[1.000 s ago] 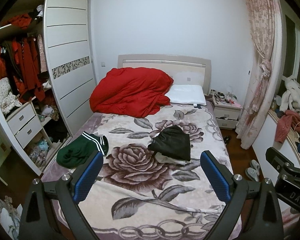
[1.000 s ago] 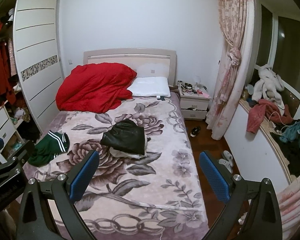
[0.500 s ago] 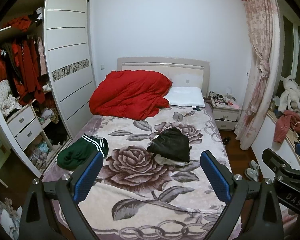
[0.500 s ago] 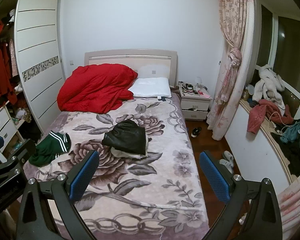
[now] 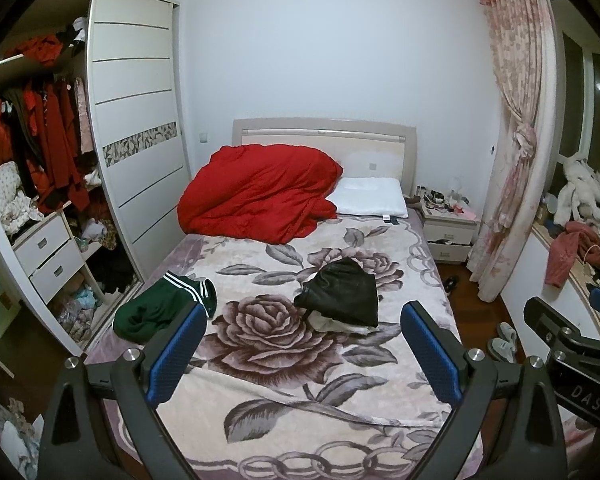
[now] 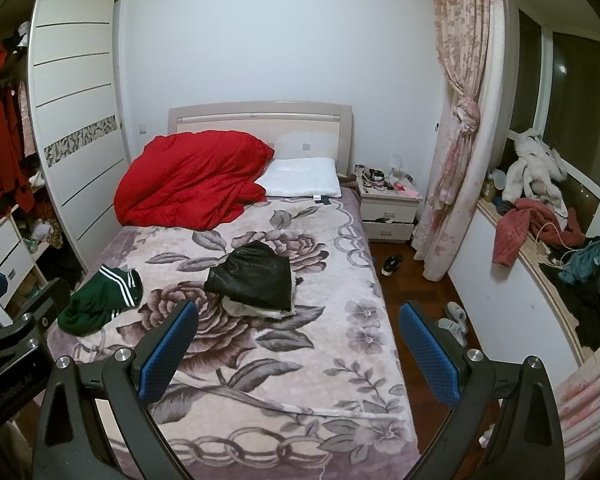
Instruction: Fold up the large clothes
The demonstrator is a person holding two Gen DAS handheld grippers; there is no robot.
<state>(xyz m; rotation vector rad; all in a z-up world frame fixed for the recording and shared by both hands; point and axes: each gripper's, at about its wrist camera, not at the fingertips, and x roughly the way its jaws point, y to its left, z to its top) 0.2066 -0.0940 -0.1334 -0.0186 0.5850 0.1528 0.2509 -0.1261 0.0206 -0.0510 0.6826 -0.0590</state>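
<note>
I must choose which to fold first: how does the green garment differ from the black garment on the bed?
The green garment has white stripes and lies crumpled near the bed's left edge; the black garment is plain, lies flatter mid-bed, on something pale. Both rest on the flowered blanket, untouched.

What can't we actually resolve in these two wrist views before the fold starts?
- Light garment under the black garment: mostly covered in both views, type unclear.
- Green striped garment: left view, near edge hidden behind the left tool finger; bunched, so shape unreadable.
- Nightstand clutter: too small in both views.
- Foot of the bed: cut off by the right tool frame.
</note>
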